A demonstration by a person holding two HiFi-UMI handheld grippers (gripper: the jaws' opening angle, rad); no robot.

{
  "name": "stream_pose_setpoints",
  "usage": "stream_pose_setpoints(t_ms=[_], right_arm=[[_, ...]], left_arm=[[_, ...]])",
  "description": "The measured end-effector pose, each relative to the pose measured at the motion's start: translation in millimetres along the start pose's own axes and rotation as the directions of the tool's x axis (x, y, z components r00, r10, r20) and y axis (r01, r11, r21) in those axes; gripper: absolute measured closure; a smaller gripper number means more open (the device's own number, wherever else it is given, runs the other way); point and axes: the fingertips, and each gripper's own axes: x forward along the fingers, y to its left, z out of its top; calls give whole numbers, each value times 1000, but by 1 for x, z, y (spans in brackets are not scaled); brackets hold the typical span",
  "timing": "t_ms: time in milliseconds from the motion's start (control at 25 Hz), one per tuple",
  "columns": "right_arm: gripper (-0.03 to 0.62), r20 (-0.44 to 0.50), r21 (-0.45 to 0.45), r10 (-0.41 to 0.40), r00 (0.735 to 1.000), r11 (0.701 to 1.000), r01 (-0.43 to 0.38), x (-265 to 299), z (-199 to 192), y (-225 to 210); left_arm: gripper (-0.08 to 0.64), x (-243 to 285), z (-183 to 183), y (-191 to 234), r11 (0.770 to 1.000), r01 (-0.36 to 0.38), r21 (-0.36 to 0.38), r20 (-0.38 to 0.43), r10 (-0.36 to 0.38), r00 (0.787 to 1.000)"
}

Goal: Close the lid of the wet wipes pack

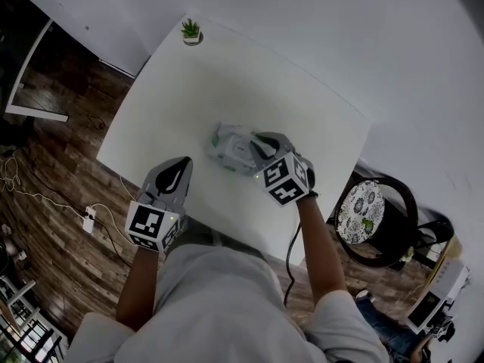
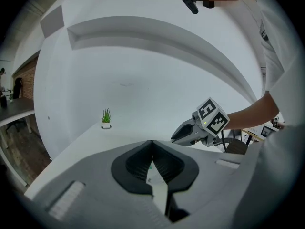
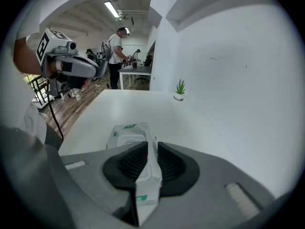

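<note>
One wet wipes pack [image 3: 128, 133] — end clamped in right tool [image 3: 152, 147].

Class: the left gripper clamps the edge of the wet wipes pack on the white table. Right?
No, the right gripper clamps the edge of the wet wipes pack on the white table; the right gripper view shows it.

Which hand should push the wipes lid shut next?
Probably left. The right gripper is busy clamping one end of the wet wipes pack; the left gripper hangs free nearby, jaws together.
</note>
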Motion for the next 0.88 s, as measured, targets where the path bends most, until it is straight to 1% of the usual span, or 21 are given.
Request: stream_pose_setpoints(t_ms=[160,280,520,880], right_arm=[[526,-11,-6,6,1000,1000,-6,0,-1,1],[549,-13,-6,14,1000,1000,-14,1,1,1],[549,-16,-20,33,999,999,-33,3,0,7],[549,-46,-42,85,995,995,-87,4,-3,24]], left_arm=[[558,4,2,-2,1000,13,5,2,-13,1000],[558,6,2,0,1000,13,4,-1,-13,1000],[558,7,0,1,1000,8,1,-2,-8,1000],[558,3,-2,0,1000,10,1,-3,-10,1000]])
